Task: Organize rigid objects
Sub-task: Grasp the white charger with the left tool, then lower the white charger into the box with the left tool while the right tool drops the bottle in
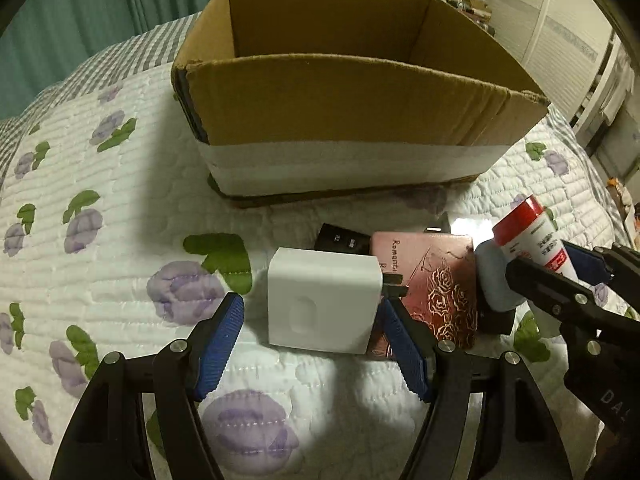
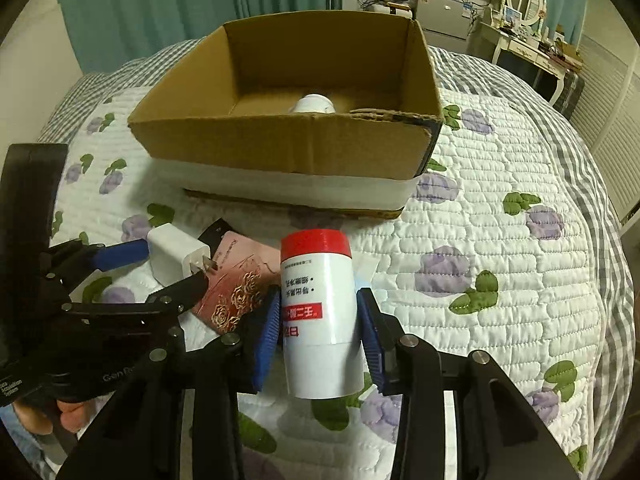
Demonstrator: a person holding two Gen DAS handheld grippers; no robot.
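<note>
A white bottle with a red cap (image 2: 318,292) sits between the blue pads of my right gripper (image 2: 320,298), which is shut on its body; the bottle (image 1: 524,232) and that gripper (image 1: 544,264) also show at the right of the left wrist view. A white plug charger (image 1: 324,304) lies on the quilt, leaning on a pink box with gold roses (image 1: 436,292). My left gripper (image 1: 312,306) straddles the charger. Its right pad is at the prongs, and a strip of quilt shows between its left pad and the charger. The cardboard box (image 1: 340,108) stands behind.
A white rounded object (image 2: 312,104) lies inside the cardboard box (image 2: 288,144). A black item (image 1: 340,240) pokes out behind the charger and a pale blue round thing (image 1: 492,280) sits beside the pink box. The flowered quilt (image 2: 500,264) stretches to the right. Fingers (image 2: 68,416) hold the left tool.
</note>
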